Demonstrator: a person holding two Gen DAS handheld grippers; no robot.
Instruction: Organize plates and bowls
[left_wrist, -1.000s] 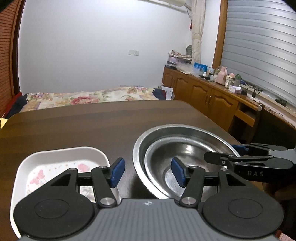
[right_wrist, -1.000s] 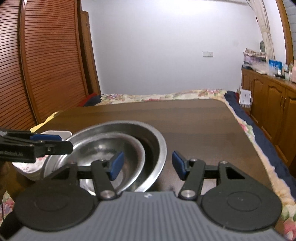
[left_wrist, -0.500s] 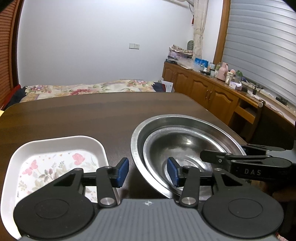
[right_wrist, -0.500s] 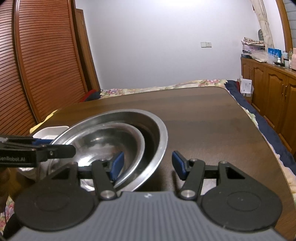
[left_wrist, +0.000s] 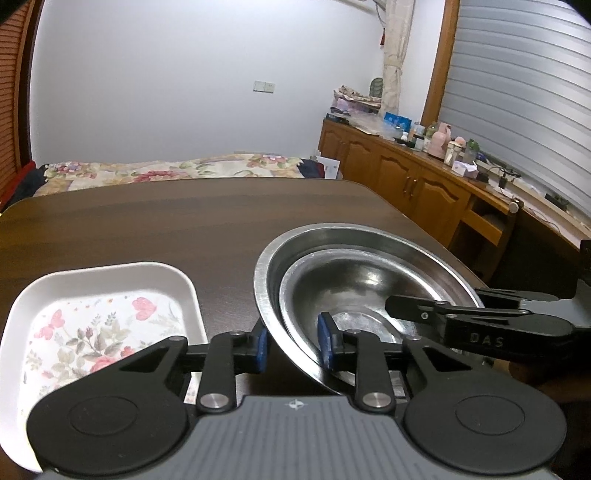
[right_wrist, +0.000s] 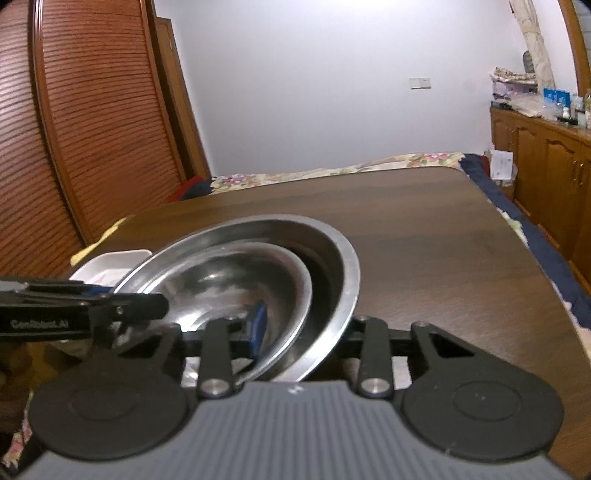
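Two nested steel bowls: large outer bowl (left_wrist: 266, 266) with a smaller inner bowl (left_wrist: 354, 280) seated in it, both round, brushed metal, dull sheen with glare patches. The pair sits tilted at the near edge of a dark wood-grain table (left_wrist: 147, 221).

Left gripper (left_wrist: 293, 347): jaws closed onto the near-left rim of the stack, one blue pad outside the outer bowl's wall, the other inside over the inner bowl. Pads look to be touching metal on both sides.

Right gripper (right_wrist: 295, 328): blue left pad (right_wrist: 258, 325) lies inside the inner bowl; the right finger is hidden behind the outer bowl's wall, so the rim runs between the jaws. Whether they actually press on it I cannot tell. Some motion blur here.

Writing: "DAS" on the side of the right gripper as seen from the left wrist; a blurred word beginning "Gen" on the left gripper's side from the right wrist.

Just left of the bowls, apart from them: white rounded-rectangle plate (left_wrist: 107, 273), glossy, floral and butterfly print.

Beyond the table: floral bedspread (left_wrist: 177, 170), wooden cabinets (left_wrist: 417, 188), slatted wooden door (right_wrist: 81, 129).
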